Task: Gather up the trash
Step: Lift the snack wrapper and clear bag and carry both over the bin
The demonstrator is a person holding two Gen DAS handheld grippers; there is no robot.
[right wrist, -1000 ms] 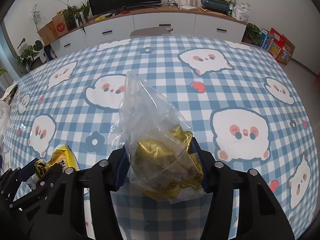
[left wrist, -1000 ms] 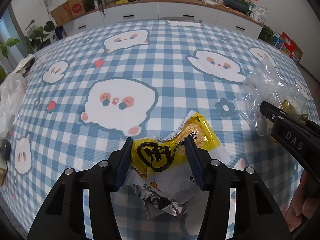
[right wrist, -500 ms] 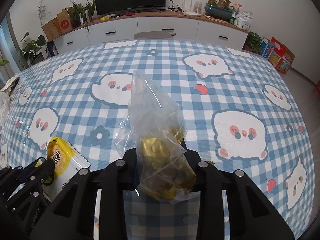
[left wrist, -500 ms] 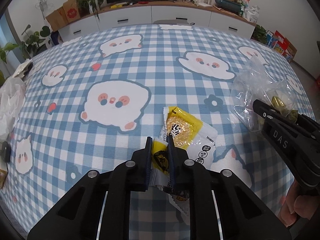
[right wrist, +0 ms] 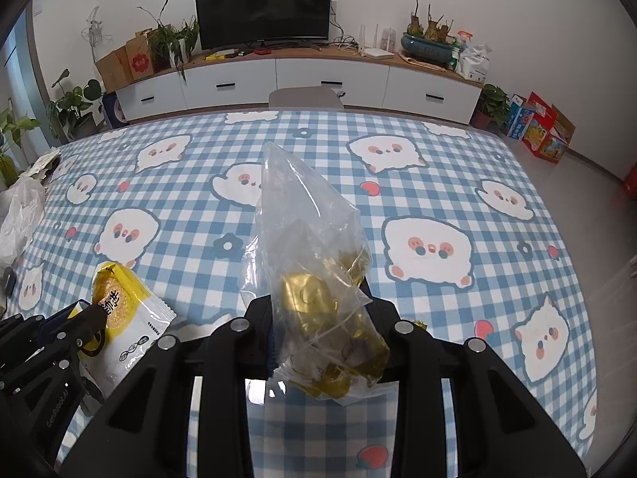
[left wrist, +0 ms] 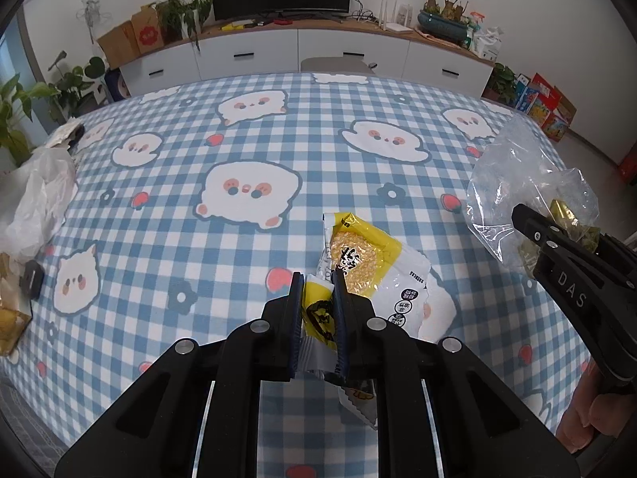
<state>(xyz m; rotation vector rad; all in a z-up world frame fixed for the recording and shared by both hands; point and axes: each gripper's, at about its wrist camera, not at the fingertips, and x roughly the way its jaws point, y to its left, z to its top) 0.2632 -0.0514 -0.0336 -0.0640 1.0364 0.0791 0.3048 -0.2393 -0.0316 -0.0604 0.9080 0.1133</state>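
My left gripper [left wrist: 317, 279] is shut on the near end of a yellow and white snack wrapper [left wrist: 370, 263] and holds it above the checked tablecloth [left wrist: 199, 239]. The wrapper also shows in the right wrist view [right wrist: 123, 314], beside the left gripper [right wrist: 85, 314]. My right gripper [right wrist: 318, 298] is shut on a clear plastic bag [right wrist: 314, 263] with gold and green wrappers inside; its fingertips are hidden behind the bag. The bag [left wrist: 525, 191] and the right gripper [left wrist: 529, 219] show at the right in the left wrist view.
A crumpled white plastic bag [left wrist: 36, 199] lies at the table's left edge, with a small black object [left wrist: 32, 285] and a yellowish item [left wrist: 8, 322] near it. A grey chair back [right wrist: 306, 97] stands at the far side. White cabinets [right wrist: 318, 79] line the wall.
My left gripper closed on the yellow wrapper's near end and lifted it off the cloth. My right gripper closed tighter on the clear bag and both views rose.
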